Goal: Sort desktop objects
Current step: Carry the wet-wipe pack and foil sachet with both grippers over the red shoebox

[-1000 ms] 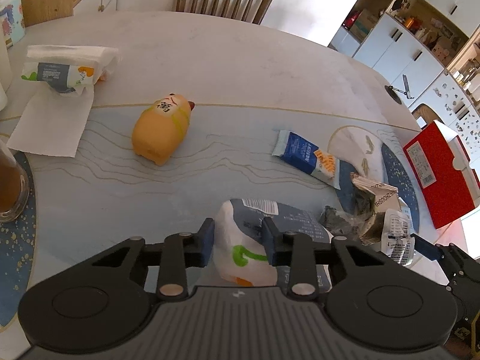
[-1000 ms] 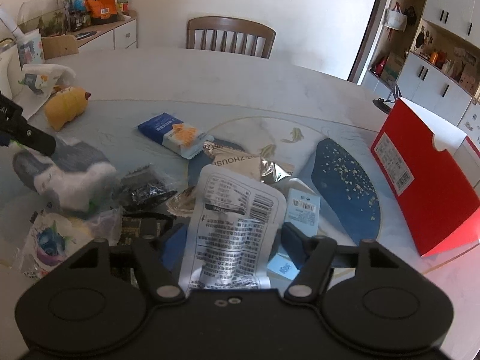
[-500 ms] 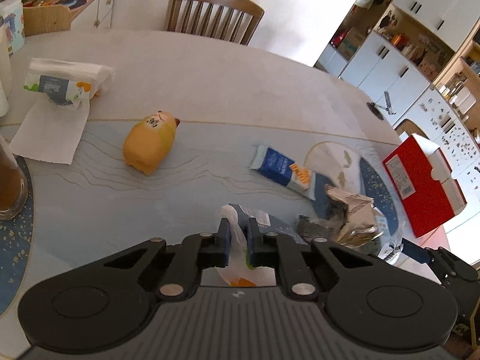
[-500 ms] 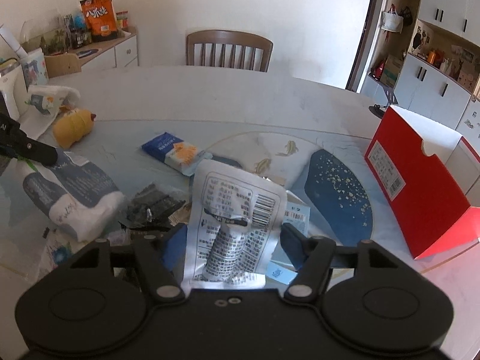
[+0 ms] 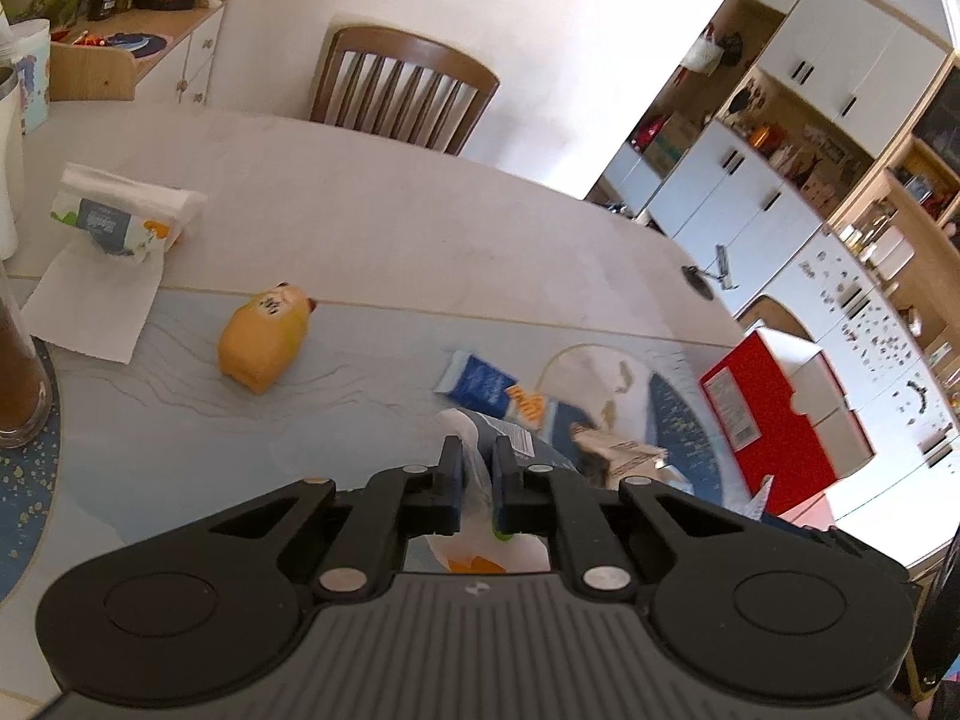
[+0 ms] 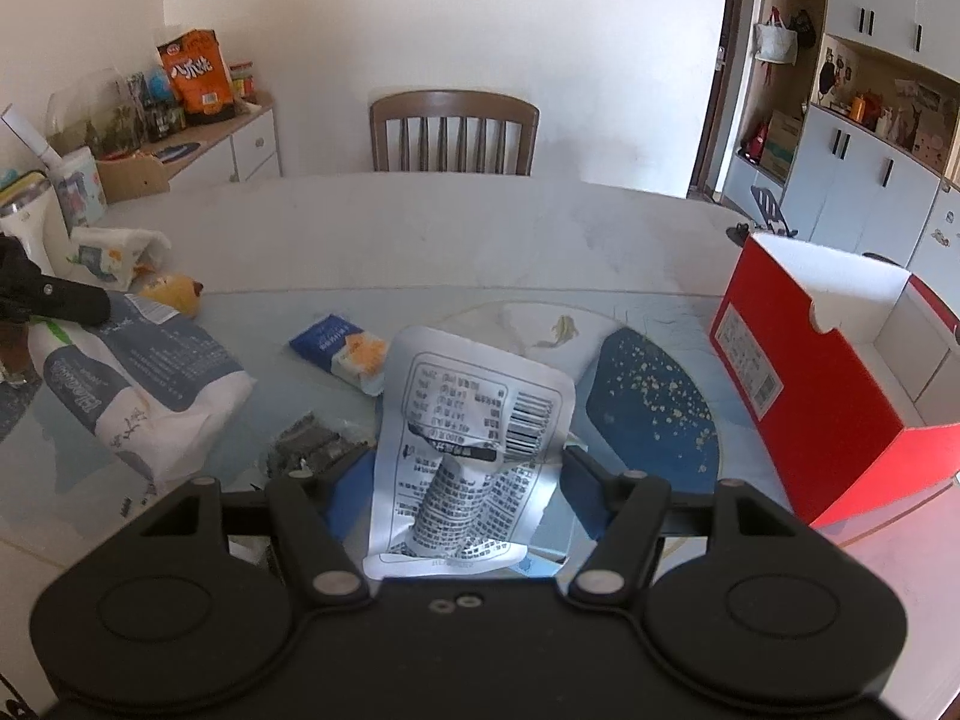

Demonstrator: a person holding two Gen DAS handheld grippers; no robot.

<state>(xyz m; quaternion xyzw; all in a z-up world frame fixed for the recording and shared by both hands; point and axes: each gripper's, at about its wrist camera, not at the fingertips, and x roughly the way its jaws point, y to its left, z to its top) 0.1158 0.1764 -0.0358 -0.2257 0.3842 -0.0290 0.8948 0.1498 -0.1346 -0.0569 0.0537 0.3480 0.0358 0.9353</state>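
Through the left wrist camera, your left tool (image 5: 477, 471) has its fingers nearly together, pinching the top of a white and grey-blue tissue pack (image 5: 480, 480); the pack hangs below the fingers and its lower part is hidden by the tool body. Beyond it on the tabletop (image 5: 390, 228) lie a yellow plush toy (image 5: 264, 345), a small blue and orange snack packet (image 5: 489, 387) and a crumpled foil wrapper (image 5: 618, 456). A second tissue pack (image 5: 120, 222) rests on a paper napkin (image 5: 90, 306) at the far left, near a glass of brown drink (image 5: 18, 378). A red box (image 5: 768, 420) stands open at the right edge.

Through the right wrist camera, your right tool (image 6: 456, 477) has its fingers spread wide apart, with a silver printed pouch (image 6: 474, 432) standing up between them. You cannot tell whether the fingers actually press on it. The tissue pack (image 6: 138, 384) appears at the left, lifted clear of the tabletop (image 6: 420, 240) and held by the left tool's dark finger (image 6: 72, 303). The blue and orange snack packet (image 6: 342, 351) lies just behind the pouch, a dark crumpled wrapper (image 6: 315, 444) lies beside it on the left, and the red box (image 6: 822, 384) stands open to the right.
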